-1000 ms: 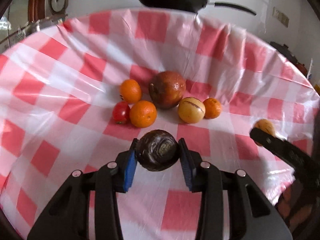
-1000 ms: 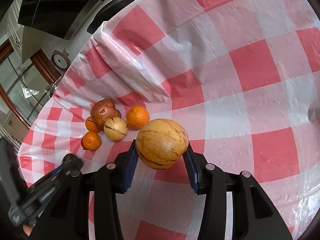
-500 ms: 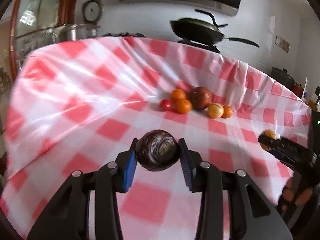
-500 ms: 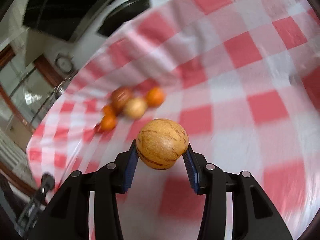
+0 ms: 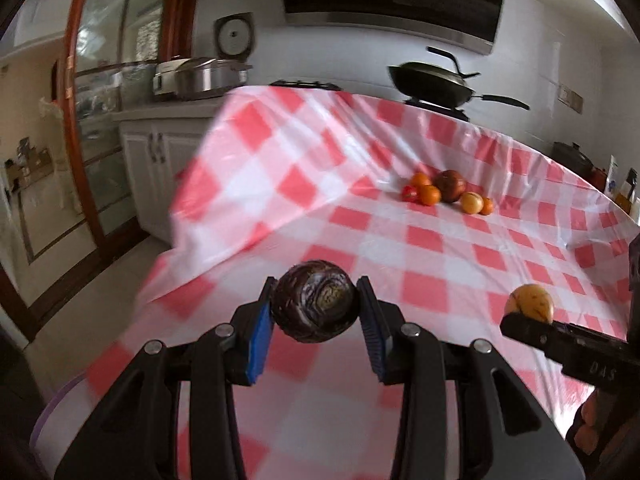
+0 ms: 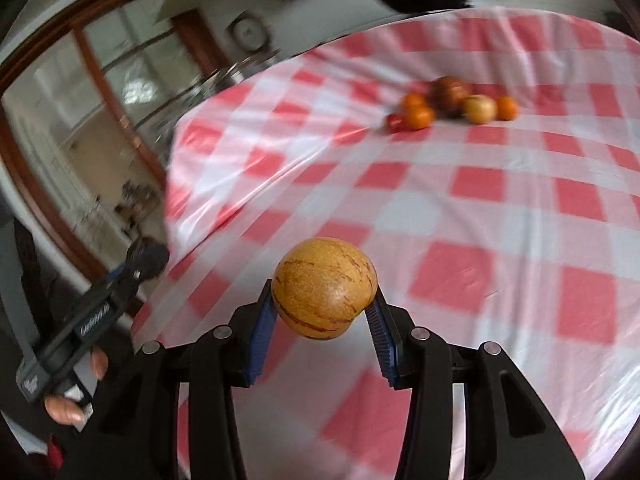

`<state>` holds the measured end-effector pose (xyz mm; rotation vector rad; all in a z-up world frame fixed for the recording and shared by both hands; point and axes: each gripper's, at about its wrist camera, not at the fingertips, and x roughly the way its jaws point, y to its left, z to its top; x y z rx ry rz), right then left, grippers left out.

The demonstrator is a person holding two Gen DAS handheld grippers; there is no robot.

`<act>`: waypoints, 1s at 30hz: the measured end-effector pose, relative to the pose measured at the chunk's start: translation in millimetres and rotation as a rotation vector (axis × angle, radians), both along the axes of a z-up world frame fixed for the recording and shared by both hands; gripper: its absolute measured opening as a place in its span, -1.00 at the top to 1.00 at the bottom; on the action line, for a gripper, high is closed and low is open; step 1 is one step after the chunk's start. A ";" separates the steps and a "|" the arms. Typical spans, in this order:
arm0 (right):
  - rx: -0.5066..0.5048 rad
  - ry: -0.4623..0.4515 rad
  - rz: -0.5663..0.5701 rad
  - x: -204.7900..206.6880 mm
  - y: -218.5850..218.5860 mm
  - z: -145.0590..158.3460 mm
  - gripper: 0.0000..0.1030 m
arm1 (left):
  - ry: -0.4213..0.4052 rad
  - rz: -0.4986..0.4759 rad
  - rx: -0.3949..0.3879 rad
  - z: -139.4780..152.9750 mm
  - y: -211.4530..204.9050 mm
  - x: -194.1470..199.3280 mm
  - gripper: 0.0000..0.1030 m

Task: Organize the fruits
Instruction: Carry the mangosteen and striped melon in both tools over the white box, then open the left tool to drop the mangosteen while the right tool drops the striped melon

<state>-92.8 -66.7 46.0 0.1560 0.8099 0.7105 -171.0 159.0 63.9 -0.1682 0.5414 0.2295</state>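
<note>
The left gripper (image 5: pixel 316 312) clamps a dark purple fruit (image 5: pixel 315 300); the right gripper (image 6: pixel 323 312) clamps a tan streaked fruit (image 6: pixel 324 286); the fruit pile (image 5: pixel 448 192) sits at one o'clock.

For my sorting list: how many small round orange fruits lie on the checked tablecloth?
3, all in the far cluster: one at the back left, one in front beside the small red fruit, one at the right end. The big brown fruit may hide more.

Black tongs (image 5: pixel 316 318), blue pads (image 5: pixel 259 340), silver screws
</note>
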 end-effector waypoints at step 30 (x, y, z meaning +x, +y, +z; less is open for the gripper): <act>-0.317 -0.200 0.811 -221.9 221.7 -41.1 0.14 | 0.181 0.407 -0.072 -82.5 178.2 -195.8 0.22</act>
